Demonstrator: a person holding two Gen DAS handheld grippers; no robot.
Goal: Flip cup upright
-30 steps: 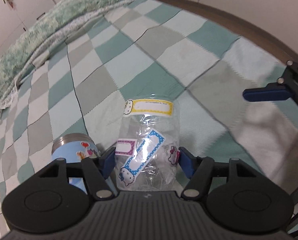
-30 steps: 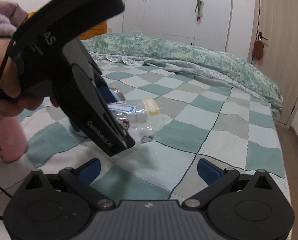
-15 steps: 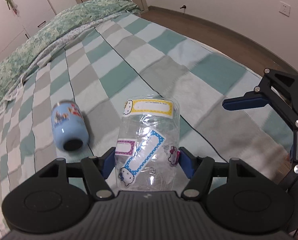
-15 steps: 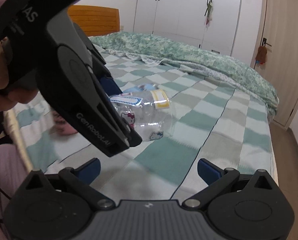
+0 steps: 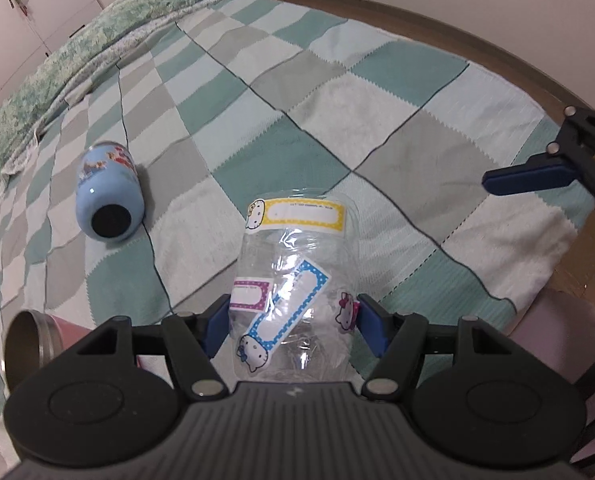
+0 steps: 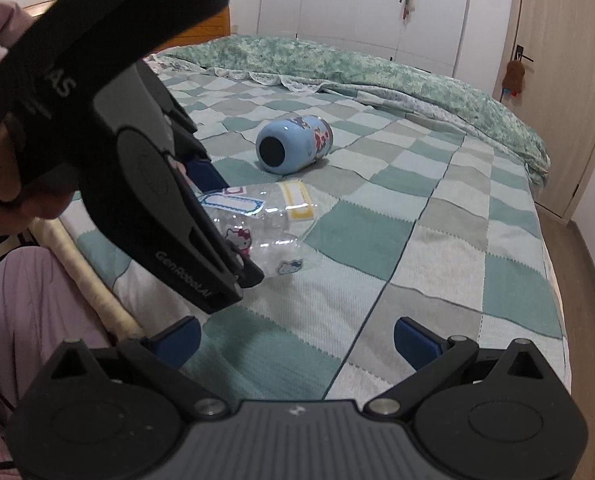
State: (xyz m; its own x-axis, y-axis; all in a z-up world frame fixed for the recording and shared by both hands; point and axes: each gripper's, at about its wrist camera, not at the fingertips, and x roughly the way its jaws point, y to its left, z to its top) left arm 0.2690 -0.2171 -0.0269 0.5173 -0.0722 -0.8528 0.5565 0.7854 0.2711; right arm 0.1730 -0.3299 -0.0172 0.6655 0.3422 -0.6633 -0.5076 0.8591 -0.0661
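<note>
Cup [image 5: 293,296]: clear thin plastic with stickers, clamped between my left claw's [image 5: 293,322] 2 blue pads [image 5: 371,326], held off the quilt [image 5: 297,160] near its front edge. From the right wrist view it lies tilted, nearly on its side, the end with the yellow label [image 6: 295,200] pointing away from the claw; I cannot tell which end is the mouth.

Handling, as I judge it: very light, thin-walled, soft. The walls look creased, so hard squeeze will buckle it. Smooth plastic and glossy stickers make it slippery; a loose grip may let it spin in the pads. Best hold is across the body near 1 end, where the wall is stiffer, which is about where the pads sit.

Contents: cup looks empty, only reflections inside.

Right claw [image 6: 297,338]: spread wide, holding nothing, hovering low over the quilt just beside the left one.

Other containers: 1 blue tumbler [image 5: 107,194] on its side on the quilt, dark round end toward me, inside hidden. 1 pink cup [image 5: 37,344] with a metal rim at the left edge, mostly hidden behind the claw; contents not visible.
</note>
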